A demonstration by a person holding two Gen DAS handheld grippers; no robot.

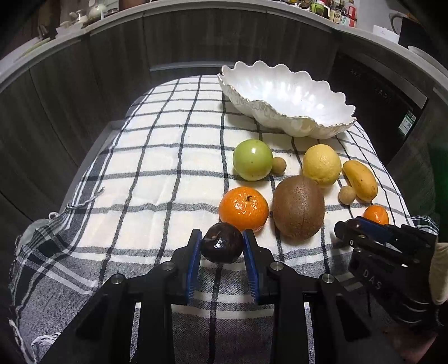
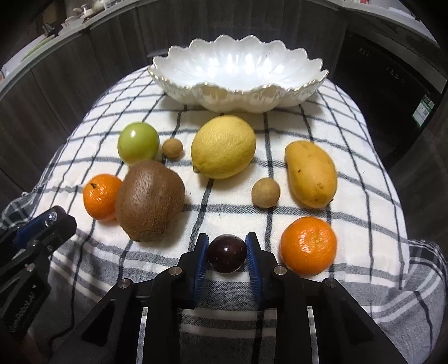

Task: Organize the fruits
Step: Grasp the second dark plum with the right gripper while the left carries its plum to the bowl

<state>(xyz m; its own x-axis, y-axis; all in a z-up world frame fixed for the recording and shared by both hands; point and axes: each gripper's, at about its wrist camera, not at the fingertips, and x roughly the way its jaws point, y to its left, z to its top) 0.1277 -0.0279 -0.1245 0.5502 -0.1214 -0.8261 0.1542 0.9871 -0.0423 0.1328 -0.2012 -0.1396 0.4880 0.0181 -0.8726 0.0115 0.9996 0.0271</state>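
Both hand-held grippers pinch dark plums at the near edge of the surface: left hand-held gripper [image 1: 222,246] on one plum [image 1: 222,242], right hand-held gripper [image 2: 227,253] on another plum [image 2: 226,253]. We judge them light, smooth-skinned, slippery and bruisable; we hold across the widest middle, gently.

Checked cloth, cabinets, cluttered counter

A checked cloth [image 1: 156,173] fills mid-frame; dark wood-grain cabinets [image 1: 84,84] curve behind it, with bottles [image 1: 340,12] (labels unreadable) on the counter at upper right.
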